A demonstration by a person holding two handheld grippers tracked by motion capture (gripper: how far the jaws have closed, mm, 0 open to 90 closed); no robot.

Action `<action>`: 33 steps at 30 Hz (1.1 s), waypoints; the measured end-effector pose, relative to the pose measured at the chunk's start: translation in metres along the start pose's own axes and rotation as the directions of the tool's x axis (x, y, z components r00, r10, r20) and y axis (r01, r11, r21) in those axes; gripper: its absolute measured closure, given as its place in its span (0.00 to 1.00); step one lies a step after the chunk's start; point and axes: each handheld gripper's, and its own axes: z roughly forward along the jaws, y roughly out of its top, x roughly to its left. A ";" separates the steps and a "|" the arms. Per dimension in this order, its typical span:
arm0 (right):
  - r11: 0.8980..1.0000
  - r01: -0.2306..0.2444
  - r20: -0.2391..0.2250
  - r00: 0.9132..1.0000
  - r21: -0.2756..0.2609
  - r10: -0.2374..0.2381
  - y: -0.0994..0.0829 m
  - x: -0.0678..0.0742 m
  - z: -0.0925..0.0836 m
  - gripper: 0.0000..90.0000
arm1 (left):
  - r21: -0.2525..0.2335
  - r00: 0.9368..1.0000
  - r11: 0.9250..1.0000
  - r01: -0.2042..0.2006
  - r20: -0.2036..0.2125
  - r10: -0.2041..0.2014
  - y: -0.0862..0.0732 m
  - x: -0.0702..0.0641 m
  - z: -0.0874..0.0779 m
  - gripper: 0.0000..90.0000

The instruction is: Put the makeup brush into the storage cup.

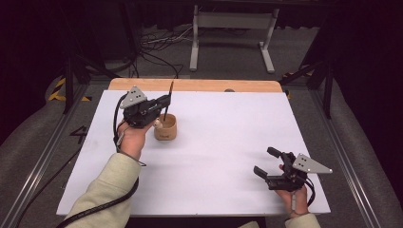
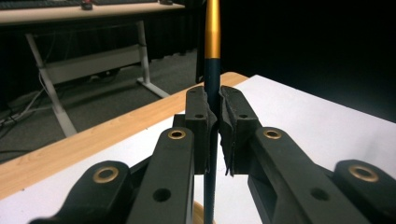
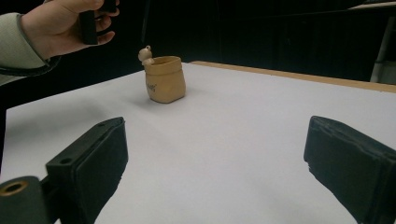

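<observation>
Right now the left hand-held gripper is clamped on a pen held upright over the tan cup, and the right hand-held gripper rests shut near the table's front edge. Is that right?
One part is wrong. The right hand-held gripper is open: the right gripper view shows its jaws wide apart with nothing between them. The rest holds: the left hand-held gripper is clamped on the pen, upright over the tan cup.

Dark room, grey carpet floor (image 1: 228,52), white-legged desk (image 1: 233,21) behind the table (image 1: 223,156)

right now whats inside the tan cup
A dark pen stands upright in the cup, gripped higher up by the left gripper. Its lower end is hidden by the cup's wall, so the tip, the bottom and anything else inside cannot be seen.
</observation>
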 end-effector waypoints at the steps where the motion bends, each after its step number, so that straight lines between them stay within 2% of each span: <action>1: 1.000 -0.001 0.001 1.000 -0.002 0.001 0.000 0.000 0.000 0.07 | -0.004 1.000 1.000 0.013 0.005 -0.013 -0.001 0.001 0.001 0.92; 3: 1.000 -0.003 -0.001 1.000 -0.004 0.003 0.000 0.000 0.000 0.07 | -0.011 1.000 1.000 0.022 0.009 -0.022 -0.002 0.002 0.002 0.92; 15: 1.000 -0.005 -0.005 1.000 -0.008 0.004 0.001 0.000 -0.002 0.07 | -0.035 1.000 0.999 0.012 0.005 -0.012 -0.005 0.005 0.012 0.92; 22: 1.000 -0.004 -0.008 1.000 -0.010 0.004 0.001 0.000 -0.002 0.07 | -0.024 1.000 1.000 -0.003 -0.012 0.003 -0.011 0.007 0.018 0.92; 33: 1.000 -0.003 -0.015 1.000 -0.010 0.003 0.001 0.001 -0.001 0.07 | -0.001 1.000 1.000 0.012 -0.022 -0.012 -0.020 0.009 0.025 0.92</action>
